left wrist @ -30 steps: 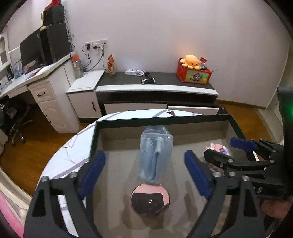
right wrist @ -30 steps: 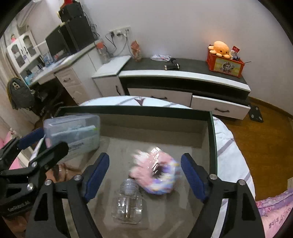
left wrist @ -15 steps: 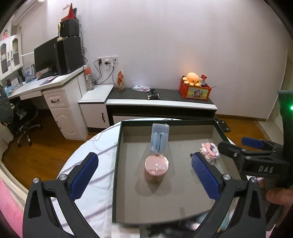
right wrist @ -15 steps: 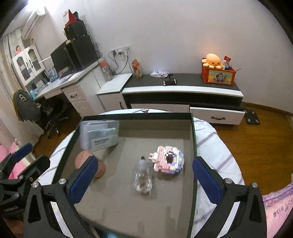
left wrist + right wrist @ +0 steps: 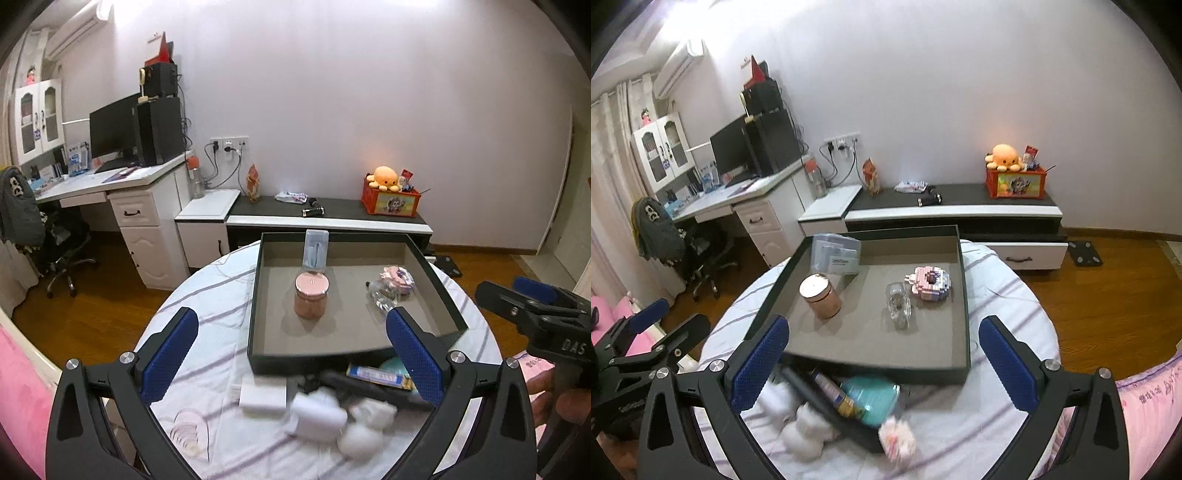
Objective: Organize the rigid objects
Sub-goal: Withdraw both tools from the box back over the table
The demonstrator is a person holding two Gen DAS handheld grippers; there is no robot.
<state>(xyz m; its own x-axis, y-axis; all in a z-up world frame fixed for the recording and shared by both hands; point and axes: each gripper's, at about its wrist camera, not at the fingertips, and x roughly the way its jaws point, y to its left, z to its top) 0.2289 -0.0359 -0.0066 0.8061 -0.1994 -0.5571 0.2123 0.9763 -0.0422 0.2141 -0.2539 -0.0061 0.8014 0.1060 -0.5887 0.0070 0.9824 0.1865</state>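
A dark shallow tray sits on a round table with a striped cloth. In it stand a pink jar and a clear plastic case, with a clear glass bottle lying beside a pink block toy. My left gripper and right gripper both stand open and empty, held back over the near table edge. In front of the tray lies a blurred pile: white pieces, a teal bottle and a dark bar.
A pink bed edge lies at the right of the table. Behind it stand a low black-and-white cabinet with an orange plush toy, a white desk and an office chair. Wooden floor surrounds the table.
Both grippers drew back and up from the tray and opened wider. The case, jar, bottle and block toy stay in the tray. The pile in front of the tray came into view.
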